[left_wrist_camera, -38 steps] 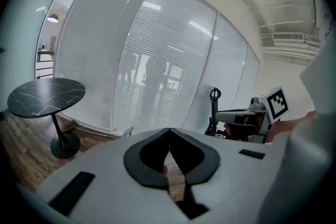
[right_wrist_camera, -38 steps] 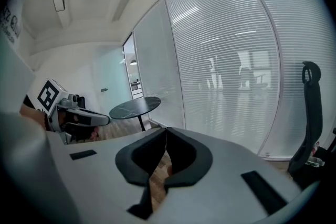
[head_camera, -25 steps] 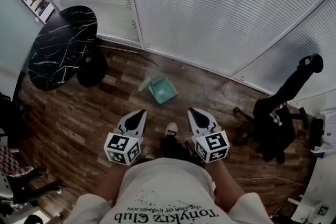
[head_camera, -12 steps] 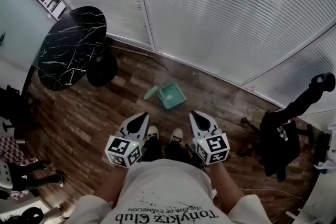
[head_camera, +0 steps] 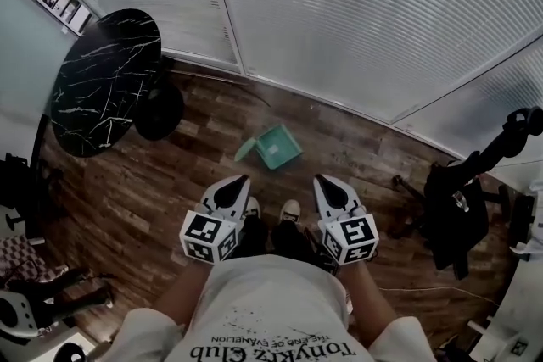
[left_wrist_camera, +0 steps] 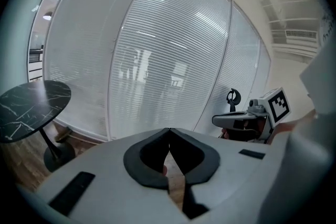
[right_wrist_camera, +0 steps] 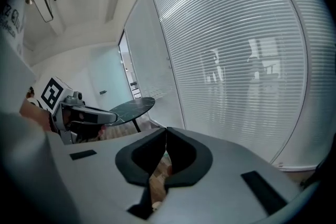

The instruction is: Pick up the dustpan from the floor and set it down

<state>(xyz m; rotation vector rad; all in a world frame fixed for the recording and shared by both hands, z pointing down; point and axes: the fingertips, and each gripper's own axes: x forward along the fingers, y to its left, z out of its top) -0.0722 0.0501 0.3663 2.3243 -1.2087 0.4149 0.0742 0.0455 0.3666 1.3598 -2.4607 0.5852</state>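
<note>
middle: open floor [head_camera: 356, 161] | left: table [head_camera: 102, 80] (black) | right: chair [head_camera: 454, 212], apparently well aside

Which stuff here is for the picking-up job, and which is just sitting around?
For the job: green dustpan; left gripper; right gripper, both shut and empty.
Just around: black marble table; black office chair; window blinds.
</note>
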